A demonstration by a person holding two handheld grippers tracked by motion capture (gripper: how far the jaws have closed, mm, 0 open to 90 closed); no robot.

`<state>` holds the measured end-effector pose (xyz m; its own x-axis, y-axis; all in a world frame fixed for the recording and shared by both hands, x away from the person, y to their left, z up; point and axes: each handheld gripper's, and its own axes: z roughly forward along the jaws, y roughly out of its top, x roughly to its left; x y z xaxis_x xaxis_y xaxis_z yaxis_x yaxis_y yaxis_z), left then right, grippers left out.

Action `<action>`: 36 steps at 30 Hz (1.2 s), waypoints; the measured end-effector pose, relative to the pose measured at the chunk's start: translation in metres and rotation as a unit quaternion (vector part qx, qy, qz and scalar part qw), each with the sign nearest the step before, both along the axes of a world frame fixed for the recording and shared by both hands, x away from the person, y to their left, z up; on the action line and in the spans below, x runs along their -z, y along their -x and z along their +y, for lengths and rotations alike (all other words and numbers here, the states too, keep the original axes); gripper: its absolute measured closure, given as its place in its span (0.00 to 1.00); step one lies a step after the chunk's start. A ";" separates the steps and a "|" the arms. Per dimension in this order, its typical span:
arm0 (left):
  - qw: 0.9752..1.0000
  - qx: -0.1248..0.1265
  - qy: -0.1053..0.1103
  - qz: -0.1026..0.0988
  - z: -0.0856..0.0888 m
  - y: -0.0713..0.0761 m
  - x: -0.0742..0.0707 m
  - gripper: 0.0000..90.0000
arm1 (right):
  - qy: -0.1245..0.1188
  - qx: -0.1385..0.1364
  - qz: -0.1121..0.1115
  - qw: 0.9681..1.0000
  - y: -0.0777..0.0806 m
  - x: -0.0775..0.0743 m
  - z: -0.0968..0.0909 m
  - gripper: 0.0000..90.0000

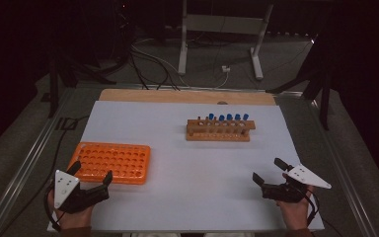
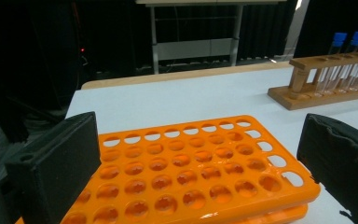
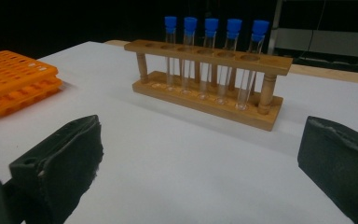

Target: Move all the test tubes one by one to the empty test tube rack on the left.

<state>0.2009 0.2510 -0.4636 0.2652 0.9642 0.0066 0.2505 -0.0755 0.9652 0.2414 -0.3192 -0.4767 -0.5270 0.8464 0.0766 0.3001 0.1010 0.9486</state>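
Observation:
An orange plastic tube rack (image 1: 113,161) with many empty holes lies at the table's left; up close it is the orange rack (image 2: 191,168). A wooden rack (image 1: 219,129) stands mid-table with several clear tubes with blue caps (image 1: 229,117); from the right side it appears as the wooden rack (image 3: 209,79), its blue-capped tubes (image 3: 211,25) upright. My left gripper (image 1: 91,173) rests at the near left, just before the orange rack, open and empty. My right gripper (image 1: 269,170) sits at the near right, open and empty, well short of the wooden rack.
The white table top (image 1: 187,163) has a wooden strip (image 1: 187,96) along its far edge. Beyond it are a metal stand (image 1: 219,34) and cables on the floor (image 1: 153,61). Metal rails run along both sides.

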 end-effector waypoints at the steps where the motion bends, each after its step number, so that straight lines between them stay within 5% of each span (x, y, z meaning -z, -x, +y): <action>1: 1.000 -0.002 0.004 0.001 0.001 0.000 0.000 0.00 | 0.001 -0.002 0.002 1.000 0.000 0.001 0.001 0.00; 8: 1.000 -0.008 0.010 -0.002 0.002 0.002 0.000 0.01 | -0.002 0.002 0.000 1.000 0.003 -0.007 0.001 0.00; 15: 1.000 -0.006 0.005 0.004 0.000 0.000 0.001 0.01 | -0.009 -0.002 -0.011 1.000 -0.003 -0.035 0.004 0.00; 23: 1.000 -0.012 0.016 0.009 0.004 0.000 0.004 0.01 | 0.001 0.004 -0.026 1.000 -0.037 -0.065 0.014 0.00; 36: 1.000 -0.014 0.019 0.011 0.004 -0.001 0.005 0.01 | 0.006 0.021 -0.020 1.000 -0.085 -0.082 0.021 0.00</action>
<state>0.2016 0.2554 -0.4688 0.2383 0.9706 -0.0347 0.2726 -0.0326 0.9616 0.3266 -0.2985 -0.3949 -0.4939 0.8683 0.0459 0.2669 0.1012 0.9584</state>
